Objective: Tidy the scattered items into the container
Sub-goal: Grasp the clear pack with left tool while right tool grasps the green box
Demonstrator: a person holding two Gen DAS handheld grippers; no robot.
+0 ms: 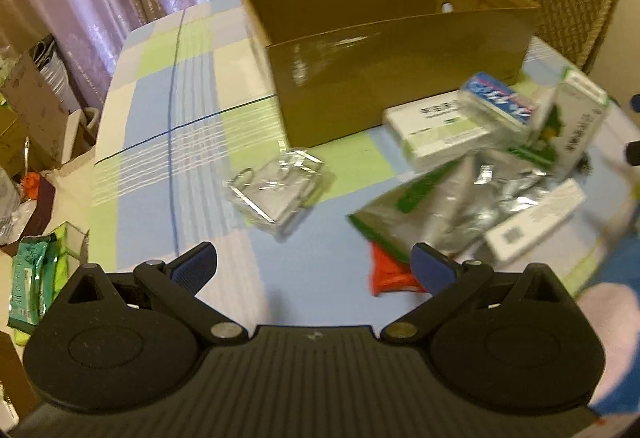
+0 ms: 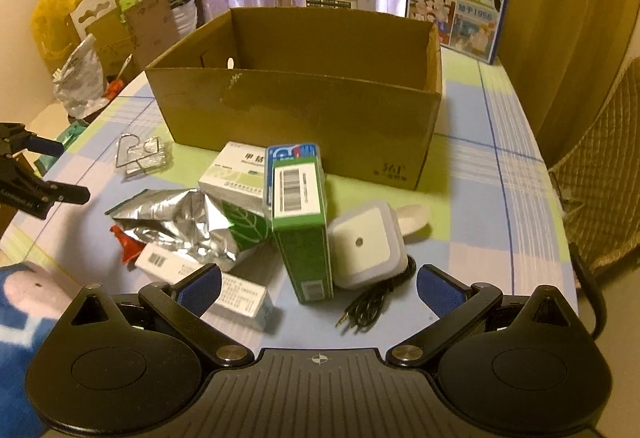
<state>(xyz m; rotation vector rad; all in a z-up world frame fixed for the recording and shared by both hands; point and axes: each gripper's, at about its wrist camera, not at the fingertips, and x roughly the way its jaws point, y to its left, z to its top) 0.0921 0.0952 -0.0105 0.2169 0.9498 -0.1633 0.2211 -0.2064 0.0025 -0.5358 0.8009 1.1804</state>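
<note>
Nothing had gone into the cardboard box (image 2: 296, 110) that I could see; the scattered items lay heaped just before it: green carton (image 2: 302, 234) leaning on a white medicine box (image 2: 236, 174), foil pouch (image 2: 180, 222) beside them. My right gripper (image 2: 318, 278) and left gripper (image 1: 314, 264) both hung spread wide, empty. I judged that grabbing the carton might topple its neighbours, and the crinkled foil might slip from the pads.

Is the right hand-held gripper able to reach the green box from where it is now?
Probably yes. The right hand-held gripper is open, and the green box lies directly ahead between its fingers. Nothing covers it, though the white square device sits close beside it.
</note>
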